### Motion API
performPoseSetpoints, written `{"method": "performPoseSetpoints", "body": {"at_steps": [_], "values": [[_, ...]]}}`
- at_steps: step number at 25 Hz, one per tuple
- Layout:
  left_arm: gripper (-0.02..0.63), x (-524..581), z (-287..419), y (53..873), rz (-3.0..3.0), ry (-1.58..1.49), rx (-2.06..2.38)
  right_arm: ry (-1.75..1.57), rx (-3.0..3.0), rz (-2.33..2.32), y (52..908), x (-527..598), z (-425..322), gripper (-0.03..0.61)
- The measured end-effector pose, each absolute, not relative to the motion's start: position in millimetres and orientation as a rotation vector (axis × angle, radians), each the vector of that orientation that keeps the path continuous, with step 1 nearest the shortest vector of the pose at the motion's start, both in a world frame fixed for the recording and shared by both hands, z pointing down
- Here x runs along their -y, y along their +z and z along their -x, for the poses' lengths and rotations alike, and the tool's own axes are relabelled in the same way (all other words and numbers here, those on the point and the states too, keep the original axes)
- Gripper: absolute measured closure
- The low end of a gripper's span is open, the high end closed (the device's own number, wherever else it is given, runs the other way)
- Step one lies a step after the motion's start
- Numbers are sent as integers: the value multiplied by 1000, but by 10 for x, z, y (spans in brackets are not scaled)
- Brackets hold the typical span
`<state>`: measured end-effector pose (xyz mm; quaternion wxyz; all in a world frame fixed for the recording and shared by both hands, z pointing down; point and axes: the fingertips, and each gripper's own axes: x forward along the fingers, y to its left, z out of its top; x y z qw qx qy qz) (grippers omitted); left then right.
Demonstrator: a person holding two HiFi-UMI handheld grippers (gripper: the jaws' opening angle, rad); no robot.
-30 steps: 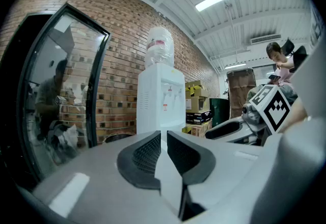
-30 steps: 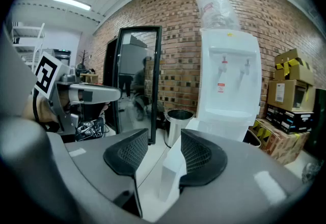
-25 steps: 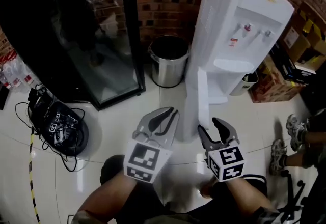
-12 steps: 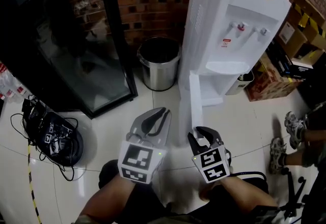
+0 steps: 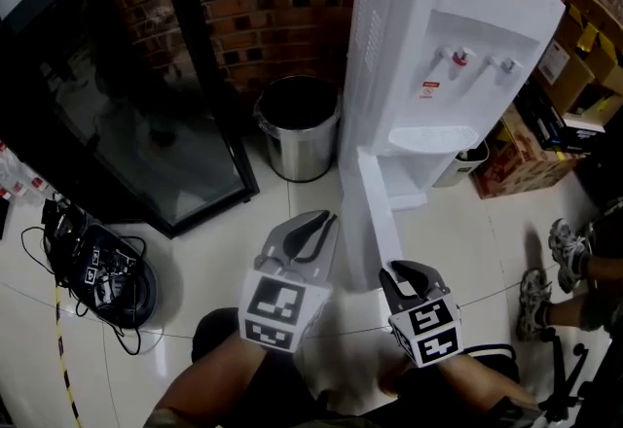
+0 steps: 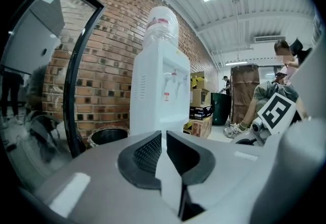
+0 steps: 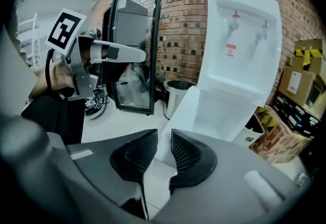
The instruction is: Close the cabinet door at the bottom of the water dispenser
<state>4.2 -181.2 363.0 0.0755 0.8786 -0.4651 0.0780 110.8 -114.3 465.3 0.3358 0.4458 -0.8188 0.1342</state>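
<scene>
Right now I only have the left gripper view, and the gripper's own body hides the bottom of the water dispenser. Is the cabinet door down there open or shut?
Observer: Open. The head view shows the cabinet door swung out from the water dispenser, edge-on toward the camera.
Operator: Where is the right gripper?
Observer: The right gripper is low at the door's free end. Its jaws are closing, and in its own view the door's edge runs into the gap between them. I can't tell that the pads press on it yet.
Operator: And my gripper?
Observer: The left gripper is on the door's left side, apart from it.
</scene>
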Motion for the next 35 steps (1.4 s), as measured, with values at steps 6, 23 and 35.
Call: {"method": "performPoseSetpoints", "body": {"at_steps": [6,23,35], "values": [[591,1973,-318,3686,-2655,248,1345,430,2083,-1238,4645,1253,-1545,511],[612,2293,-943,3862,-2646,235,1277,463,1874,-1539,4682,1864,-2757,526],[612,2283,-532,3829,-2618,311,1394,449,1764,-1864,4748,3104,-3539,578]]}}
